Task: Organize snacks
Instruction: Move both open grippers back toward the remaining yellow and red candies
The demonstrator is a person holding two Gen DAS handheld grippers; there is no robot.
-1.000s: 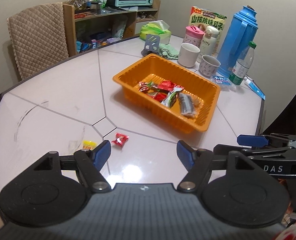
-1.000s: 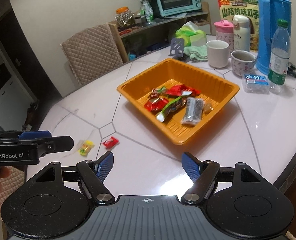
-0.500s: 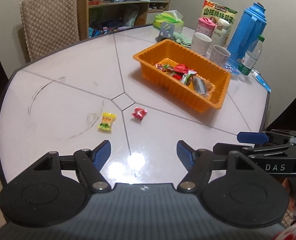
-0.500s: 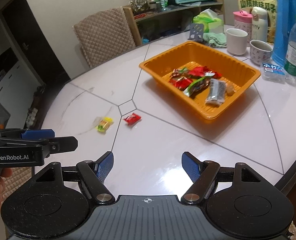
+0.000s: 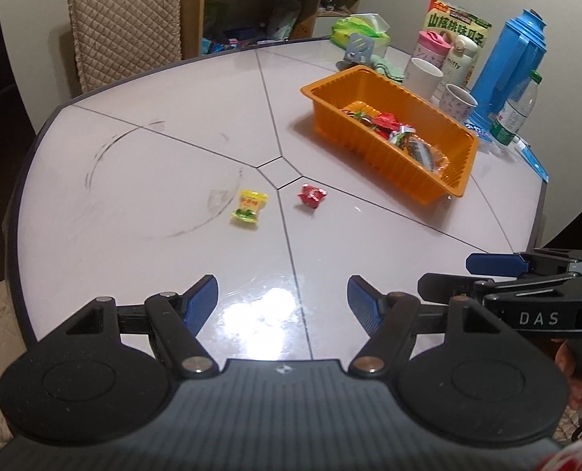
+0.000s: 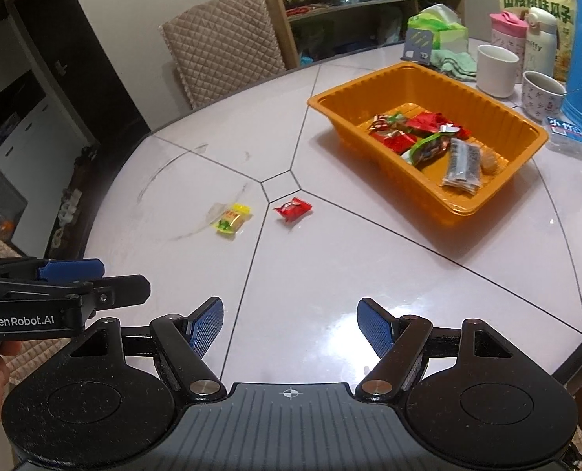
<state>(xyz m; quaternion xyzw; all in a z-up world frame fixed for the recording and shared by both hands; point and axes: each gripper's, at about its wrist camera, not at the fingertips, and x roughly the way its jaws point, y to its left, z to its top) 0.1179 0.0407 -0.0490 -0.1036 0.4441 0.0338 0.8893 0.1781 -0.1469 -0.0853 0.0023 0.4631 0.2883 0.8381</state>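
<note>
Near the surface's middle lie a yellow candy and a red candy, apart from the tray, so either gripper, left or right, fingers wide and empty, should descend straddling one wrapper squarely before closing.

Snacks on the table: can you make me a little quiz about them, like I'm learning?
1. True or false: the yellow candy lies inside the orange tray.
2. How many snacks lie loose on the table? A) one B) two C) four
3. Fill in: the loose red candy lies between the yellow candy and the ____.

Key:
1. False; it lies on the table, outside the tray.
2. B.
3. Orange tray.

Bonus fact: the left hand-held gripper and right hand-held gripper are both open and hold nothing.
</note>
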